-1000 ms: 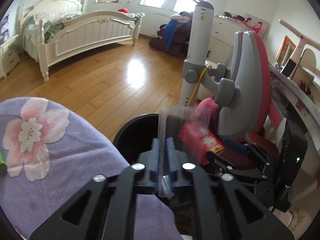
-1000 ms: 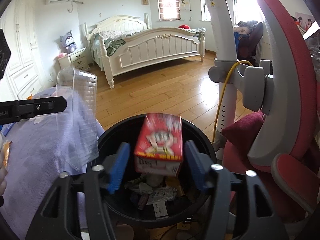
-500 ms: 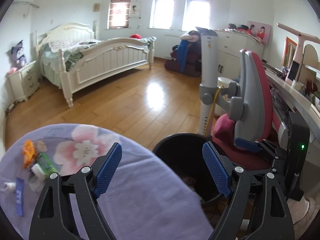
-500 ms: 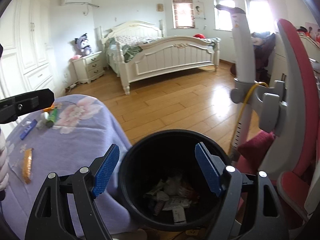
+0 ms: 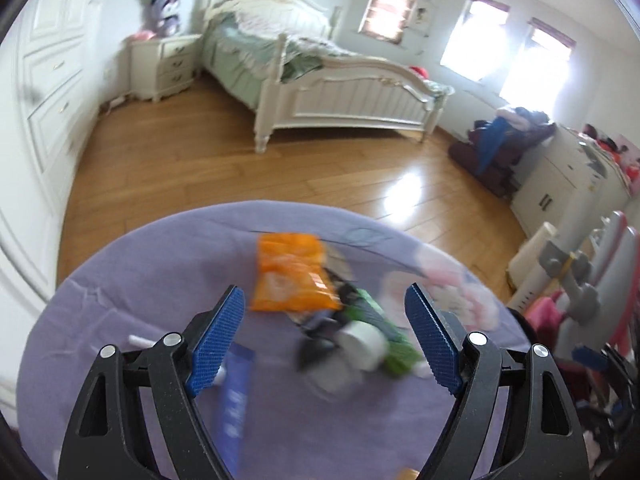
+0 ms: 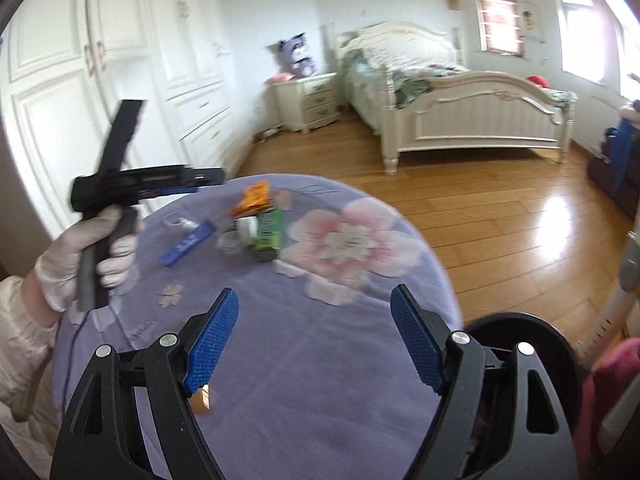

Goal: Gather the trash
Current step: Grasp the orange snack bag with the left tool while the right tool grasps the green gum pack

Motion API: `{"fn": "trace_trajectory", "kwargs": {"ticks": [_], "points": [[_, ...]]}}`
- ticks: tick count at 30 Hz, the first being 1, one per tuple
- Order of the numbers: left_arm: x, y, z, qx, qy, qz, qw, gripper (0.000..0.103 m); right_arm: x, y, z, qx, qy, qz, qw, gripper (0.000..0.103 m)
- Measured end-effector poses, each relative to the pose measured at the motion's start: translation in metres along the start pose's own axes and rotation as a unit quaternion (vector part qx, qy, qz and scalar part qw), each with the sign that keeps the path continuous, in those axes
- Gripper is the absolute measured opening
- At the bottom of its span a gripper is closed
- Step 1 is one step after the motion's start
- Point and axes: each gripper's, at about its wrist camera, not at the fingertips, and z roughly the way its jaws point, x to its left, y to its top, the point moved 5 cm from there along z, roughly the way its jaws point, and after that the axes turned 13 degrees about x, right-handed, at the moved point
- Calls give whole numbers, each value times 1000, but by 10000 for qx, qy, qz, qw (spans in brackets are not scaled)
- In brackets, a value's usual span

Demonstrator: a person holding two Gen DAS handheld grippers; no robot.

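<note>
Both grippers are swinging back from the bin (image 6: 520, 344), where 2 pieces just dropped. The left gripper (image 5: 324, 340), jaws newly spread and empty, is hovering over the orange packet (image 5: 290, 272) at 12 o'clock; the right gripper (image 6: 314, 336) is gaping empty too.

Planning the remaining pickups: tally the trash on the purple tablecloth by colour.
Orange: 2 (snack packet, small piece)
Green packet: 1
Blue wrapper: 1
White: 2 (roll, small tube)
Clear cup: 1
Total: 7, blur permitting.
</note>
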Motion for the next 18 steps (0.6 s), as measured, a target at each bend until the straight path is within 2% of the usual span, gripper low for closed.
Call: {"fn": "trace_trajectory", "kwargs": {"ticks": [3, 6, 8, 10, 11, 13, 14, 18], "points": [[18, 13, 24, 302, 20, -26, 9995, 73, 23, 18, 26, 187, 91, -384, 9990, 77], [27, 19, 48, 570, -42, -6, 9984, 62, 39, 35, 61, 434, 112, -738, 9963, 77], [29, 21, 57, 634, -101, 14, 9979, 57, 43, 41, 81, 566, 211, -790, 9950, 77], [33, 24, 63, 647, -145, 36, 9978, 47, 44, 47, 99, 654, 258, -787, 9944, 77], [34, 22, 64, 627, -173, 48, 9979, 46, 43, 50, 106, 691, 268, -779, 9942, 72], [37, 25, 67, 604, -231, 108, 9978, 33, 40, 55, 122, 805, 268, -737, 9937, 65], [36, 26, 67, 578, -302, 136, 9978, 30, 38, 58, 128, 877, 252, -706, 9933, 59], [28, 25, 66, 485, -387, 280, 9977, 10, 39, 61, 145, 1073, 269, -682, 9915, 51]]}}
